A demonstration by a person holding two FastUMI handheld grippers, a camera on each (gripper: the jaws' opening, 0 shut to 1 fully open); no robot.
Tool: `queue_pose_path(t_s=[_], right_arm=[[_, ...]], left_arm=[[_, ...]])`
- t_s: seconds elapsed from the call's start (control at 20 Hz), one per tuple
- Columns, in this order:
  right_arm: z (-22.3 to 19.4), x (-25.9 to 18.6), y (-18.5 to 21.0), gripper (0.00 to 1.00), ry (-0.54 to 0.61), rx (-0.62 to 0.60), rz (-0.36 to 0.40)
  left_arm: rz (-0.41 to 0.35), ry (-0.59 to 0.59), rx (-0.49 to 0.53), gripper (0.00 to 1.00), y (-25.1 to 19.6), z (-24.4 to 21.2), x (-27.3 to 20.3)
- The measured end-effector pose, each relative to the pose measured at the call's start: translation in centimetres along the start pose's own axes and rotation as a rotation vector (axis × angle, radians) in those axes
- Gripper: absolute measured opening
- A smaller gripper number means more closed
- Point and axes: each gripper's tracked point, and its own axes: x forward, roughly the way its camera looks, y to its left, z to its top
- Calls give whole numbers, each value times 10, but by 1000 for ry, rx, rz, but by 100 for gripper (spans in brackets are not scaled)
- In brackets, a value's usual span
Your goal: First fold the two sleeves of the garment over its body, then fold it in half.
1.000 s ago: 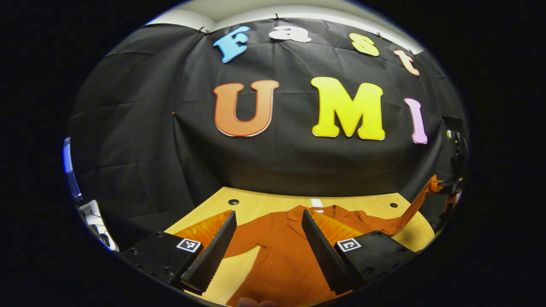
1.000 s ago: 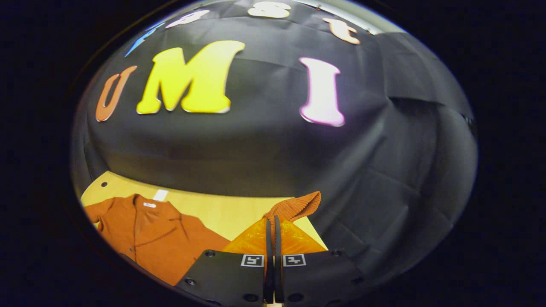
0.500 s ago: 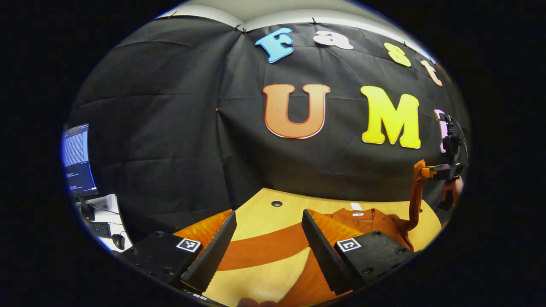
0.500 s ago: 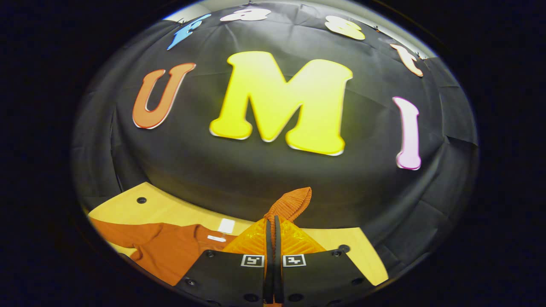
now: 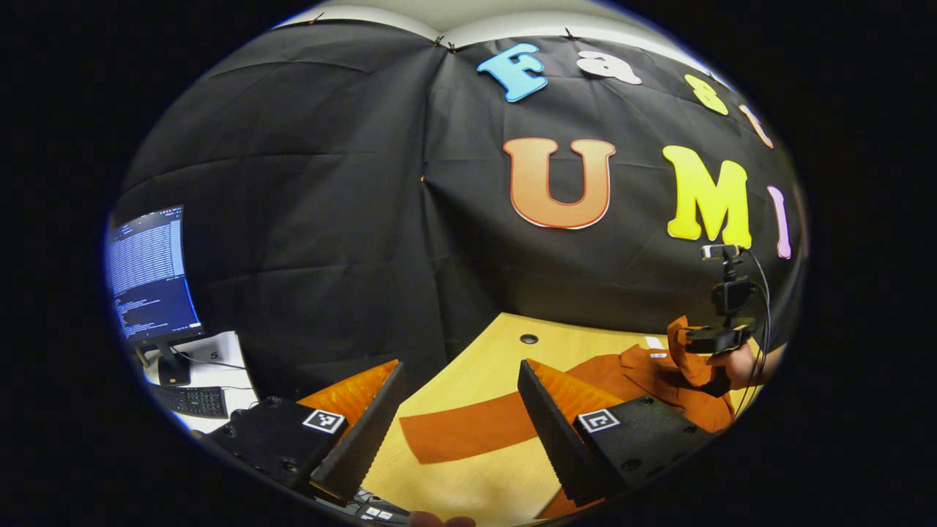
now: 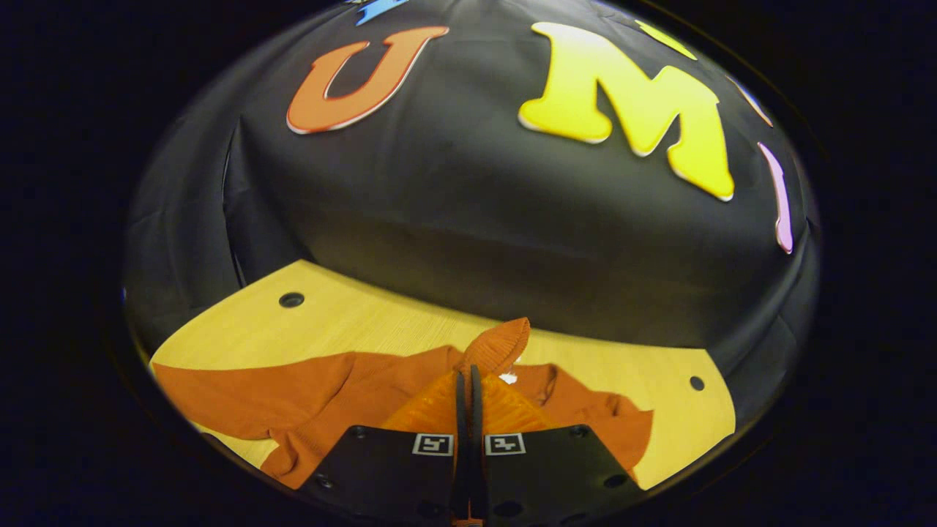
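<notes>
An orange knit garment (image 6: 344,395) lies flat on the yellow wooden table (image 6: 381,322), collar toward the wall. My right gripper (image 6: 468,375) is shut on a sleeve's ribbed cuff (image 6: 501,344) and holds it just above the garment's body. In the left gripper view that gripper (image 5: 714,342), held by a hand (image 5: 741,364), hangs over the body (image 5: 644,373) with the sleeve bunched under it. My left gripper (image 5: 461,369) is open above the table. The other sleeve (image 5: 468,432) lies stretched flat beyond its fingers.
A lit monitor (image 5: 146,274) and a keyboard (image 5: 192,400) stand on a white desk left of the table. The tabletop has round holes (image 6: 291,299) near its far corners. The black cloth wall rises right behind the far edge.
My right gripper has carried the cuff from high off the table's right side inward and down over the garment's body. My left gripper has swung left, staying open, and now faces the flat sleeve.
</notes>
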Motion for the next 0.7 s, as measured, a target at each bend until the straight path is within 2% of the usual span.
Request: queue_pose_path(t_s=[0.1, 0.25, 0.35, 0.4, 0.5, 0.65, 0.7], right_arm=[[-17, 16, 17, 1, 36, -3, 13], [-29, 26, 47, 3, 56, 41, 89], [-31, 30, 58, 8, 57, 66, 117], [-32, 30, 59, 14, 63, 68, 118], [-31, 28, 65, 14, 67, 80, 145], [-25, 20, 74, 31, 48, 81, 177], [-20, 16, 75, 42, 39, 78, 185]], left_arm=[[21, 8, 1, 99, 15, -4, -1], [55, 33, 1, 99, 33, -14, -3], [68, 53, -10, 99, 39, -21, -3], [71, 57, -14, 99, 41, -23, -3], [75, 56, -22, 100, 43, -24, -1], [73, 57, -36, 99, 44, -25, 2], [71, 52, -38, 100, 43, -23, 3]])
